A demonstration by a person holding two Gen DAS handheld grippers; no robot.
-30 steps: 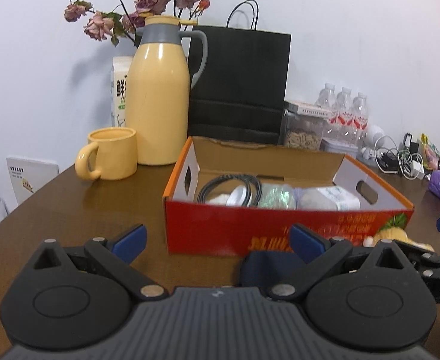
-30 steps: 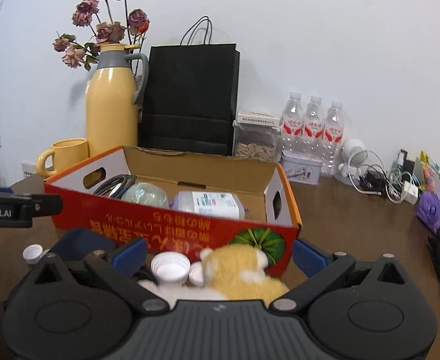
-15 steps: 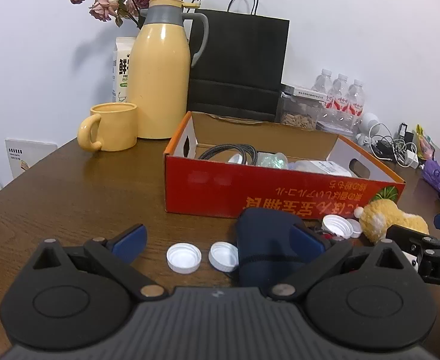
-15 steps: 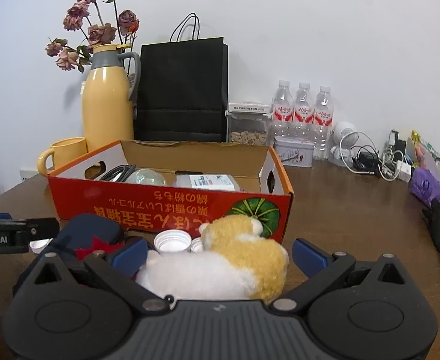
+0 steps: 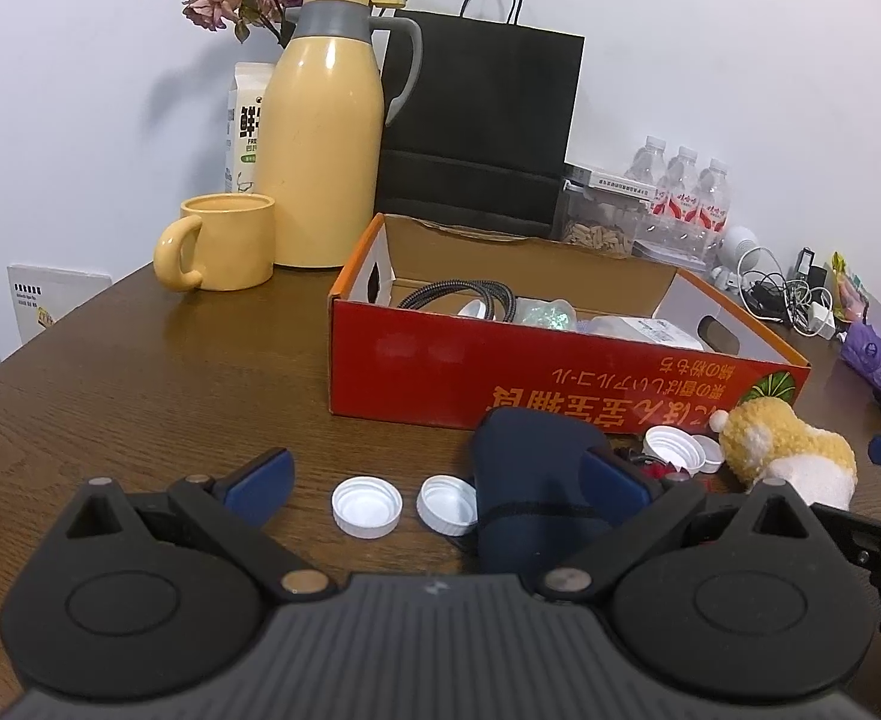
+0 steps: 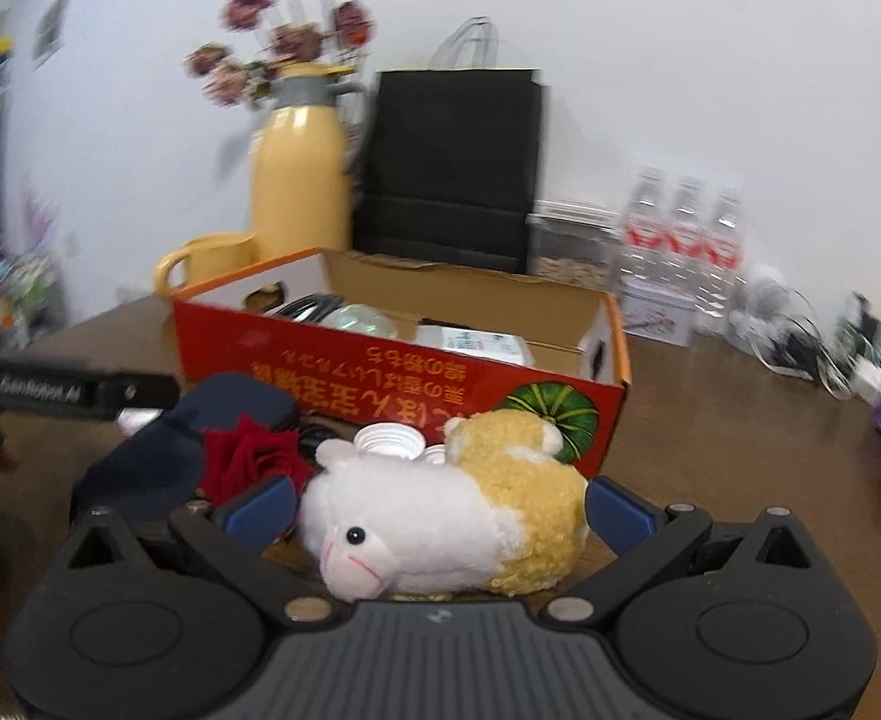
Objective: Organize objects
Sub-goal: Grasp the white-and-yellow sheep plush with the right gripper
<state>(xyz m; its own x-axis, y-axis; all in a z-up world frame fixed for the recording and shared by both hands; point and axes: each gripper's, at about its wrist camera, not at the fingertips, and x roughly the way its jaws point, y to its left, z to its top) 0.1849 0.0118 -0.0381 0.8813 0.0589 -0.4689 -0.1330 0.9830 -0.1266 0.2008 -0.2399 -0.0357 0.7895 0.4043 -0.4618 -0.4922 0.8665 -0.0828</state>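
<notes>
Two white bottle caps (image 5: 367, 506) lying side by side on the brown tabletop (image 5: 140, 372), between the wide-apart fingers of the left tongs (image 5: 434, 480). Navy pouch (image 5: 530, 480) resting just in front of the red cardboard box (image 5: 500, 378), touching one cap. Right tongs (image 6: 437, 504) standing apart around the plush toy (image 6: 458, 516), pads near its sides, not clearly pressing. Red rose (image 6: 248, 456) lying beside the plush toy, against the pouch.
</notes>
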